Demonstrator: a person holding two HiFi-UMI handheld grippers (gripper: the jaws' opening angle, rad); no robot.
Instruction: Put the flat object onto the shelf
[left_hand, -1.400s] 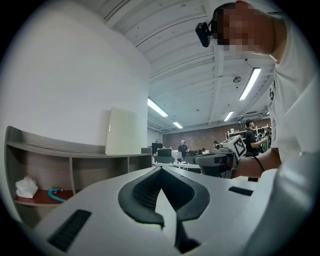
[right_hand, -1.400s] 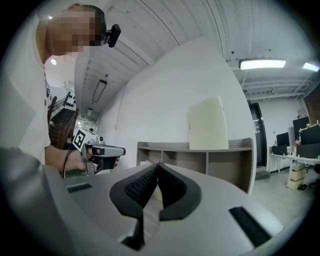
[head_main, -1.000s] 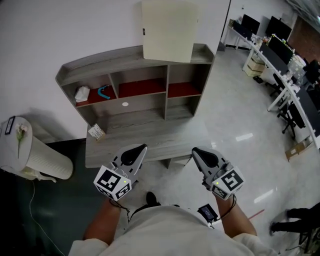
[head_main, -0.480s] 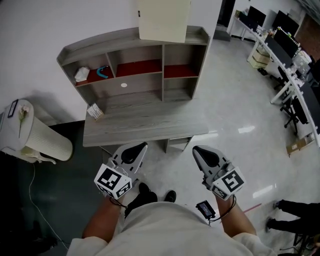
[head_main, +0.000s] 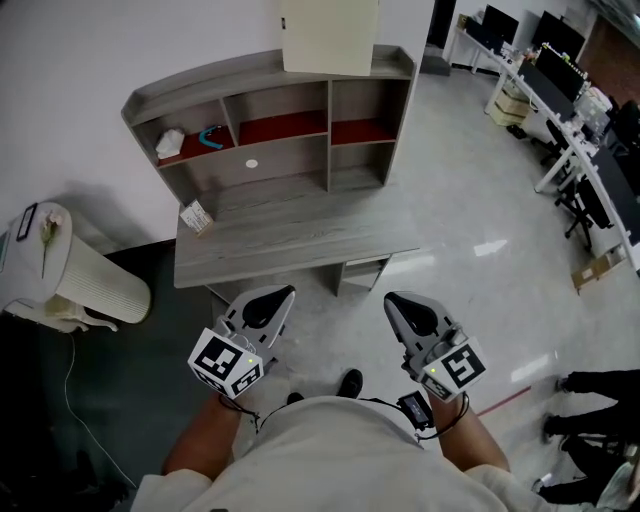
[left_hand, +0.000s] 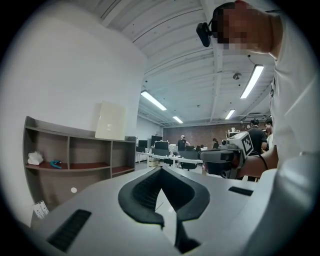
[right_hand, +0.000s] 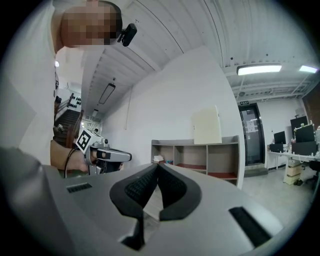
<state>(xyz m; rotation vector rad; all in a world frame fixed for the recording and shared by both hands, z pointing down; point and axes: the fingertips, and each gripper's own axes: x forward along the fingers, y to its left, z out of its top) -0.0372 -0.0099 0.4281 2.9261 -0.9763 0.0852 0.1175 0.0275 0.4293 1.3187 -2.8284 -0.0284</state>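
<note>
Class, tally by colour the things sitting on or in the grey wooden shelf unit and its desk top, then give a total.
Cream: 1, the flat cream panel
White or pale: 3, the crumpled white wad, the small white round disc, the small pale printed packet
Teal: 1, the curved teal piece
Total: 5

The shelf (head_main: 200, 85) is grey wood grain, its inner boards (head_main: 283, 128) red; the bench (head_main: 290, 240) has the same grey grain. The panel (head_main: 330, 35) is plain cream, the hook (head_main: 212, 135) teal. The left tongs (head_main: 288, 291) and right tongs (head_main: 390, 297) are grey, black-padded, with black-and-white square markers (head_main: 225, 365).
</note>
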